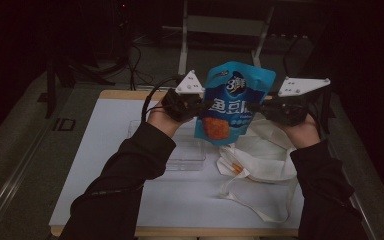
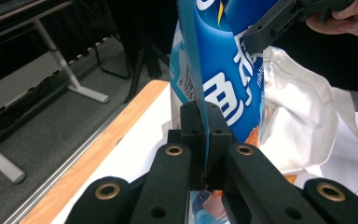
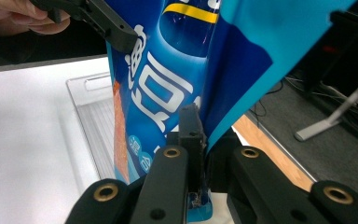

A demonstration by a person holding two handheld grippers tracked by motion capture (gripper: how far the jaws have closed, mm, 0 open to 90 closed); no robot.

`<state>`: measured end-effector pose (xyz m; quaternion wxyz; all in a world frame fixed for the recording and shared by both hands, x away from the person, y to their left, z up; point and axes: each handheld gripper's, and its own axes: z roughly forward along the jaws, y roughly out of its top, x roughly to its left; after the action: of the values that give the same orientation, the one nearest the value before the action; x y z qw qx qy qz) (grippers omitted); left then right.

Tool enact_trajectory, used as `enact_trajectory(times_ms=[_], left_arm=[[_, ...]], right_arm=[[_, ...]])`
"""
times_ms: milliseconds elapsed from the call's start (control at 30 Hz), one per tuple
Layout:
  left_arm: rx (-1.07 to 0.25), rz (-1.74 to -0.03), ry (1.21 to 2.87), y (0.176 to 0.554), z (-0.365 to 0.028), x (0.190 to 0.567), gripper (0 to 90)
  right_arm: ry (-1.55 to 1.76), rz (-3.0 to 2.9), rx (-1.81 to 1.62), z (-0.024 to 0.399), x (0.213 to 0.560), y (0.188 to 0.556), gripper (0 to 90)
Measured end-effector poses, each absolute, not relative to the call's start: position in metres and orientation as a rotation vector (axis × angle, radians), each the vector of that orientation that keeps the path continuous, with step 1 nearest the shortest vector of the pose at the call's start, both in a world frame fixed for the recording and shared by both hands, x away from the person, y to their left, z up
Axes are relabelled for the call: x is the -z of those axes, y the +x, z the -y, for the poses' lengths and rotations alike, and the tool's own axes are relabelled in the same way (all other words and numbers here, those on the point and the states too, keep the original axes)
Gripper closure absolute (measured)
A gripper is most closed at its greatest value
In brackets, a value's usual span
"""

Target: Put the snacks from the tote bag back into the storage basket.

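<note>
White table [image 1: 110,200] spread across lower frame, cream tote bag [image 1: 270,150] lain at right, clear tray [image 1: 187,160] at centre, blue snack pouch [image 1: 232,102] held aloft at upper centre, pinched at opposite edges by left gripper [image 1: 196,106] and right gripper [image 1: 266,107].

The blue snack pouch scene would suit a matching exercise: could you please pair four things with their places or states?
Things:
1. blue snack pouch
2. clear plastic tray
3. white tote bag
4. left claw

Places or states:
A. lying crumpled on the table's right side
B. shut on the pouch's edge
C. held up in the air
D. resting under the left forearm

Pairs: 1-C, 2-D, 3-A, 4-B
</note>
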<state>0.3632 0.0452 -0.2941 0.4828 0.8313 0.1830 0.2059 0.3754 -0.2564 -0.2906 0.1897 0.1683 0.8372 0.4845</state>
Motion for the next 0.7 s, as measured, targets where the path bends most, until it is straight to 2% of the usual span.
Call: enact_trajectory(times_ms=[700], left_arm=[[-0.575,-0.555,2.02,0.346,-0.121,0.292,90.0]], right_arm=[[0.351,-2.431,-1.363,0.172,0.285,0.387,88.4]])
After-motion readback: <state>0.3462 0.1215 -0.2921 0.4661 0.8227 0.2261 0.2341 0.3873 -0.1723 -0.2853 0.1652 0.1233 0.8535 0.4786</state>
